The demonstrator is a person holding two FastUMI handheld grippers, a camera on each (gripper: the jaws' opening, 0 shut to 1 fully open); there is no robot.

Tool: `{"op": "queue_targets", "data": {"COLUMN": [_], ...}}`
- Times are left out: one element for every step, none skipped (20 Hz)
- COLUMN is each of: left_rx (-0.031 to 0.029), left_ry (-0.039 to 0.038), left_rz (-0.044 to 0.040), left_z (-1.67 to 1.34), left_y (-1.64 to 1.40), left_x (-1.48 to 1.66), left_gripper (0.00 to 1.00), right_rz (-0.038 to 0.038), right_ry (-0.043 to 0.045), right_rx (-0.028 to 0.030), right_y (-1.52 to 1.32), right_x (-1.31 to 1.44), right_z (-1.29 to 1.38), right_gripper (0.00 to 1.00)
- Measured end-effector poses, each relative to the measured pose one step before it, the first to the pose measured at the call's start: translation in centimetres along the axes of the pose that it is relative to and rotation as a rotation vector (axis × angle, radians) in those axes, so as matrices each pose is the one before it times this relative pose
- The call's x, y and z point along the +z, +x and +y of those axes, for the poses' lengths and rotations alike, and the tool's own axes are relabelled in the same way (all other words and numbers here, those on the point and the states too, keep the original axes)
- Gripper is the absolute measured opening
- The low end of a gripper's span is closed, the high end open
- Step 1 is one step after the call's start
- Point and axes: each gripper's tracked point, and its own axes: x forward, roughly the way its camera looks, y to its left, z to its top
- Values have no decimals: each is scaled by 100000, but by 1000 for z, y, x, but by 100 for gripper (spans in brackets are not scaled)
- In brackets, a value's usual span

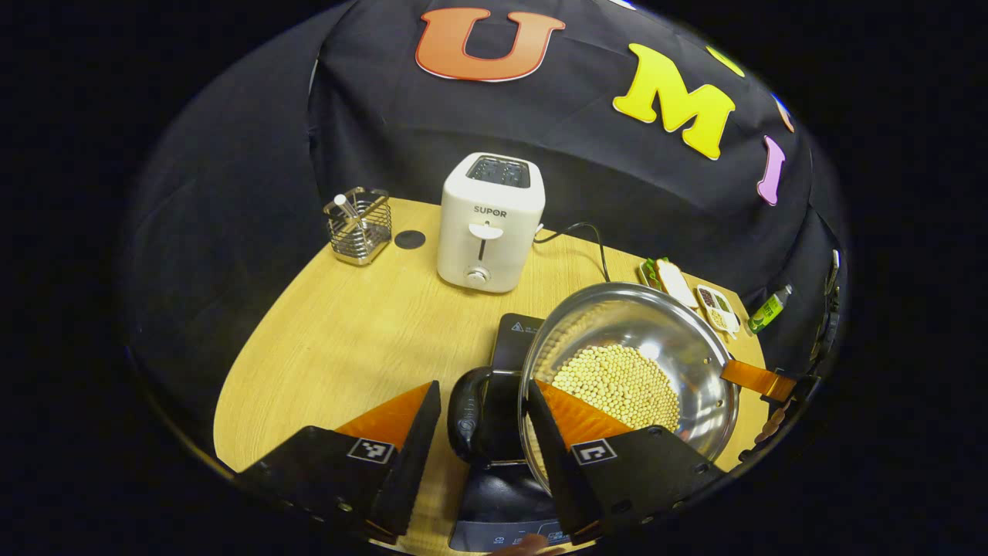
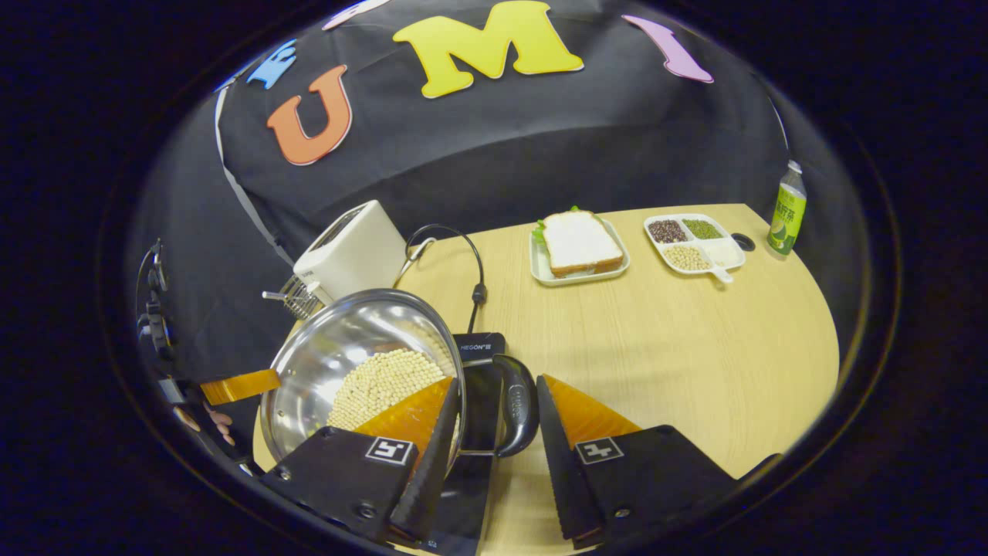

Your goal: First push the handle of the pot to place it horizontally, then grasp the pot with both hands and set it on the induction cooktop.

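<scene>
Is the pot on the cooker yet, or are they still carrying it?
Handles look flat already. In hand: each gripper's fingers straddle a black side handle of the pot of beans, left gripper, right gripper, with gaps showing, so the grip isn't tight. The pot sits over the black cooktop; whether it rests on it I cannot tell. Left: settle it, if needed, and let go.

Left gripper view: low, close over round steel pot of pale beans (image 1: 629,363), facing white toaster (image 1: 490,220) and black backdrop. Right gripper view: same pot (image 2: 363,363) from opposite side, close. Both share pot, toaster (image 2: 351,251), light wooden table (image 2: 695,347).
</scene>
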Motion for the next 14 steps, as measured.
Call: {"op": "queue_targets", "data": {"left_rx": [2744, 763, -701, -323, 361, 577, -590, -1042, -293, 522, -255, -726, -776, -748], "left_ry": [1994, 1040, 165, 243, 541, 164, -418, -171, 227, 407, 218, -414, -329, 196], "left_rz": [-2806, -1542, -951, -1456, -1975, -2809, -2623, -3265, -3333, -3535, -3259, -3055, -2717, -2556], "left_z": [570, 76, -361, -223, -162, -182, -366, -669, -503, -231, -399, -764, -834, -738], "left_y": [-281, -393, -358, -553, -790, -1025, -778, -1311, -1077, -871, -993, -1389, -1055, -960], "left_x": [588, 262, 99, 162, 345, 494, 468, 560, 554, 608, 567, 765, 612, 430], "left_gripper": [75, 85, 87, 94, 95, 96, 96, 96, 96, 96, 96, 96, 96, 96], "right_rz": [-1739, -2383, -2664, -2239, -2312, -2665, -3167, -3424, -3781, -3932, -3974, -3271, -2691, -2346], "right_ry": [175, -511, -884, -269, -690, -741, -684, -660, -1228, -1411, -1020, -355, 282, 778], "right_rx": [103, 103, -601, -1182, -904, -402, -680, -1049, -1040, -1501, -1503, -432, -186, 365], "right_y": [-524, -492, -531, -667, -767, -890, -941, -1145, -1166, -1242, -1312, -1316, -1377, -1276], "right_x": [296, 456, 590, 336, 390, 514, 618, 594, 722, 775, 775, 676, 604, 627], "right_z": [-219, -238, -486, -636, -610, -602, -694, -826, -833, -880, -1027, -593, -588, -485], "right_gripper": [63, 67, 72, 80, 80, 82, 84, 83, 83, 83, 84, 83, 84, 90]}}
